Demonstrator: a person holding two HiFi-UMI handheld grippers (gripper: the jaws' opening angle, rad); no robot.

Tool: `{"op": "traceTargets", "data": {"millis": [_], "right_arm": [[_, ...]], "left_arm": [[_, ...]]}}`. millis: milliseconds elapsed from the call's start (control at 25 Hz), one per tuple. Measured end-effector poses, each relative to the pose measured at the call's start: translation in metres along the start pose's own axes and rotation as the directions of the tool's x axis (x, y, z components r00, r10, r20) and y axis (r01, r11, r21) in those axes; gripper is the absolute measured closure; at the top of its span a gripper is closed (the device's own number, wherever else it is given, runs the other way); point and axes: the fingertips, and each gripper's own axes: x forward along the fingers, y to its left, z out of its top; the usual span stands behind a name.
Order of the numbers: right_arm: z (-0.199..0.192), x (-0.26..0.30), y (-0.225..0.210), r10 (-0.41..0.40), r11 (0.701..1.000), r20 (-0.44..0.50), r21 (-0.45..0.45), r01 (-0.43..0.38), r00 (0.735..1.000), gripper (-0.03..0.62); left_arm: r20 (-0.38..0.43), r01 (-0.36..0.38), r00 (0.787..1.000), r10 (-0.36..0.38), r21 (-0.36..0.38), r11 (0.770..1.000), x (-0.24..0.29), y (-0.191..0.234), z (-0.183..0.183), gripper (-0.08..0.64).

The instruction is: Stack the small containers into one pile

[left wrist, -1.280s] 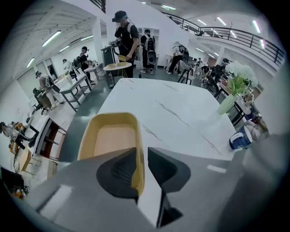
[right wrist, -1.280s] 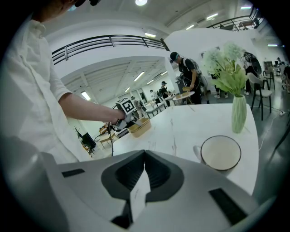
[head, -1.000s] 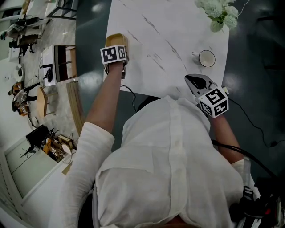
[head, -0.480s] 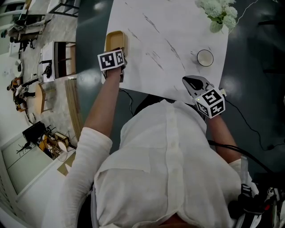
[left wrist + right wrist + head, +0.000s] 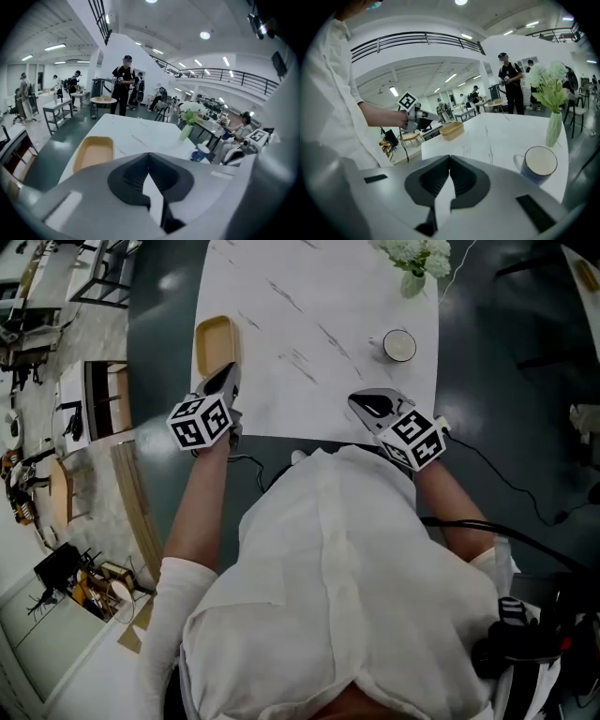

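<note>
Smooth marble-look table (image 5: 309, 296); matt container (image 5: 214, 341)

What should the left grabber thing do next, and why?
Probably open the left hand-held gripper and move it forward toward the tan container. Its jaws are together with nothing between them, and the container sits just ahead of it on the white table, with nothing touching it.

You've got a white marble table (image 5: 319, 296) with a tan container (image 5: 215, 341) at its 9 o'clock edge, a mug (image 5: 398, 345) around 3, and a vase of flowers (image 5: 412, 277) up at 1.
</note>
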Motion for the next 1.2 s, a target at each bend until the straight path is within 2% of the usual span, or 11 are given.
{"op": "traceTargets", "data": {"millis": [200, 320, 480, 640, 760, 960, 1200], "right_arm": [[0.003, 0.018, 0.039, -0.015, 1.000, -0.017, -0.025, 0.015, 1.000, 0.589], [0.006, 0.031, 0.069, -0.017, 0.999, -0.029, -0.049, 0.016, 0.999, 0.588], [0.009, 0.048, 0.113, -0.010, 0.997, -0.036, -0.078, 0.007, 0.999, 0.588], [0.012, 0.061, 0.152, -0.006, 0.995, -0.032, -0.103, 0.002, 0.999, 0.589], [0.012, 0.072, 0.172, -0.009, 0.993, -0.031, -0.120, 0.005, 0.999, 0.589], [0.015, 0.087, 0.202, -0.017, 0.988, -0.029, -0.151, 0.012, 0.999, 0.588], [0.016, 0.096, 0.229, -0.028, 0.981, -0.043, -0.194, 0.020, 0.999, 0.589]], "left_arm": [[0.025, 0.199, 0.980, -0.199, 0.016, 0.980, -0.054, -0.025, -0.017, 0.554], [0.017, 0.294, 0.955, -0.295, 0.045, 0.955, -0.088, -0.037, -0.036, 0.554], [-0.014, 0.394, 0.919, -0.395, 0.118, 0.912, -0.132, -0.053, -0.068, 0.554], [-0.044, 0.438, 0.897, -0.439, 0.200, 0.876, -0.165, -0.064, -0.092, 0.554], [-0.037, 0.458, 0.886, -0.461, 0.222, 0.861, -0.183, -0.064, -0.100, 0.554], [-0.013, 0.479, 0.874, -0.486, 0.202, 0.854, -0.206, -0.053, -0.112, 0.554], [-0.001, 0.475, 0.875, -0.484, 0.195, 0.858, -0.224, -0.036, -0.127, 0.552]]}}
